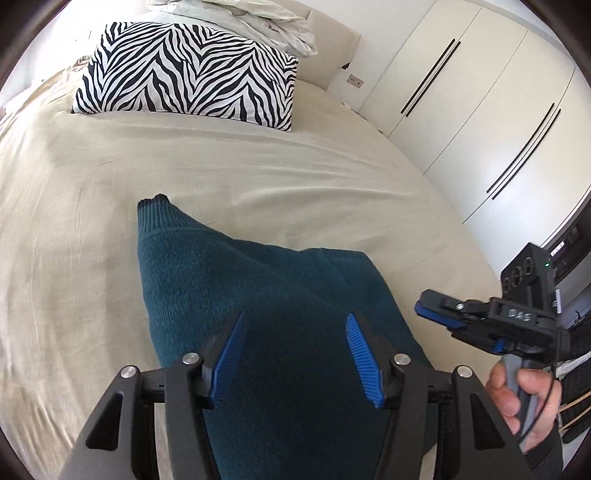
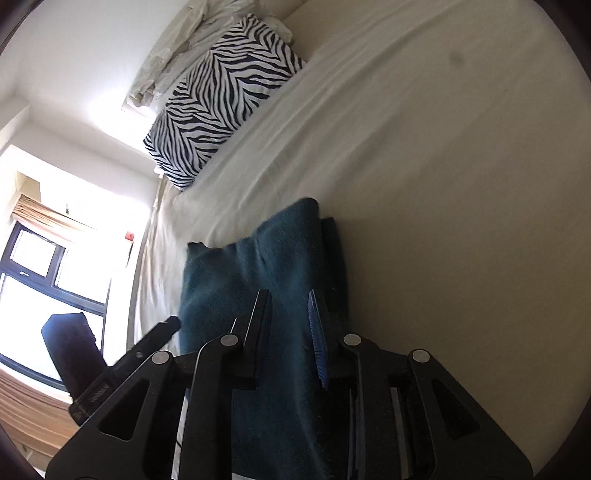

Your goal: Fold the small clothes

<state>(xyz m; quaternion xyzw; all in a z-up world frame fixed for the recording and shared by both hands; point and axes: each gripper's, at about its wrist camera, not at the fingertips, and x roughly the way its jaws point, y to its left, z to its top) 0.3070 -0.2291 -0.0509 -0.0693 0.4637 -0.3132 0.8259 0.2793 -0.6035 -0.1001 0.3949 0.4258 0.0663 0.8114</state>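
Observation:
A dark teal knit garment (image 1: 258,295) lies folded on the beige bed sheet (image 1: 92,221), one ribbed cuff sticking up at its far left corner. My left gripper (image 1: 295,317) hovers over its near part, jaws wide open and empty. My right gripper (image 1: 424,306) shows at the right in the left wrist view, held in a hand beside the garment. In the right wrist view the garment (image 2: 240,266) lies under my right gripper (image 2: 288,295), whose jaws stand apart with nothing between them.
A zebra-print pillow (image 1: 192,77) lies at the head of the bed with crumpled white bedding (image 1: 258,22) behind it. White wardrobe doors (image 1: 480,110) stand to the right. A window (image 2: 37,277) shows in the right wrist view.

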